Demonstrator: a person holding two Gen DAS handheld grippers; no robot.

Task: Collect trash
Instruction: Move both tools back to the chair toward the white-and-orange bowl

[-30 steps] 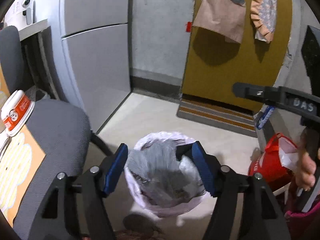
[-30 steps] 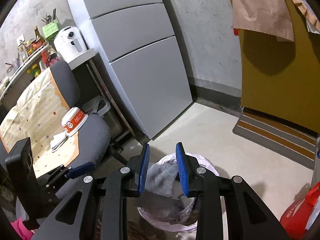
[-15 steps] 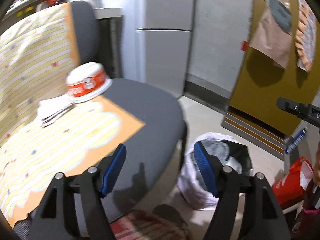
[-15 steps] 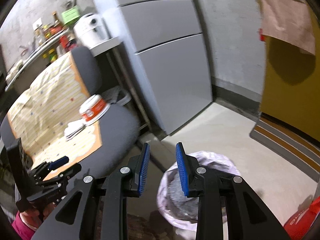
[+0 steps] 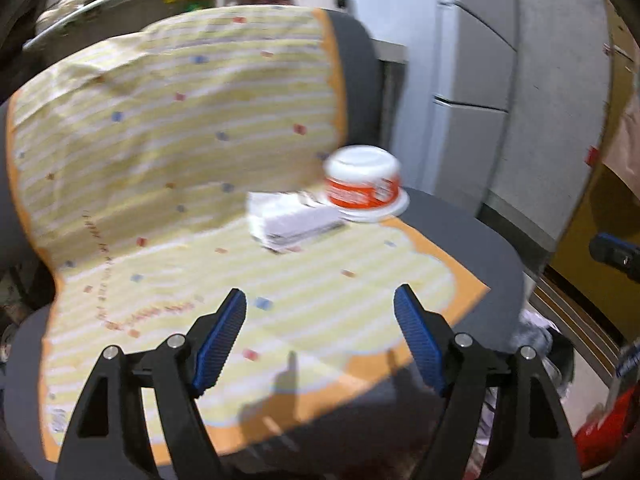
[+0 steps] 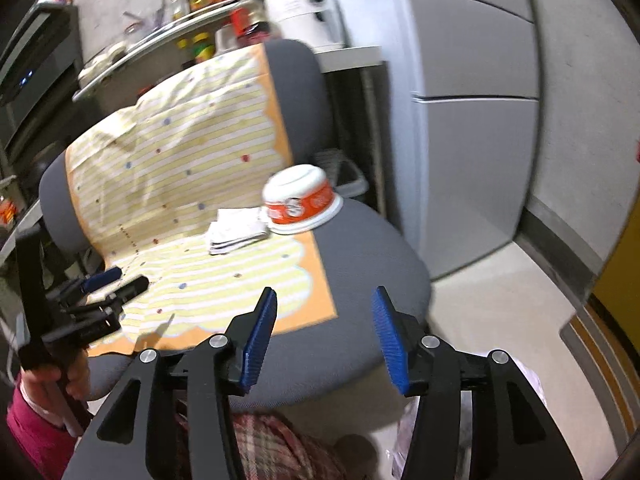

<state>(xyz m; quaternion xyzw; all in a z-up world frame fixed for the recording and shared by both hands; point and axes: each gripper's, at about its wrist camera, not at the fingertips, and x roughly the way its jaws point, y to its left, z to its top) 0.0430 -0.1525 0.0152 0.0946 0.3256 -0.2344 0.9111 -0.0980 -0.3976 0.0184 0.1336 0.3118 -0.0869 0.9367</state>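
An upturned white and orange noodle bowl [image 5: 363, 184] [image 6: 302, 200] rests on the grey office chair seat [image 5: 464, 240] [image 6: 360, 264], touching a folded white paper wad [image 5: 290, 220] [image 6: 236, 230]. Both lie by the edge of a yellow striped cloth [image 5: 168, 168] [image 6: 180, 168] draped over the chair. My left gripper [image 5: 320, 334] hovers above the cloth, its jaws opening with nothing between them. My right gripper [image 6: 323, 326] hangs over the seat's front, jaws also opening and empty. The left gripper [image 6: 114, 282] shows at the left of the right wrist view. A white trash bag [image 5: 536, 344] [image 6: 528, 392] stands beside the chair.
A grey fridge [image 6: 468, 100] stands right of the chair. A shelf with bottles [image 6: 208, 0] and a white appliance [image 6: 304, 12] lie behind it. A red bag [image 5: 604, 436] sits on the floor near the yellow door [image 5: 600, 216]. Plaid fabric [image 6: 272, 440] shows below.
Both views swung from the trash bag on the floor to the chair seat, so the bowl and paper wad now sit ahead. The right jaws have widened; the left jaws spread slightly more.
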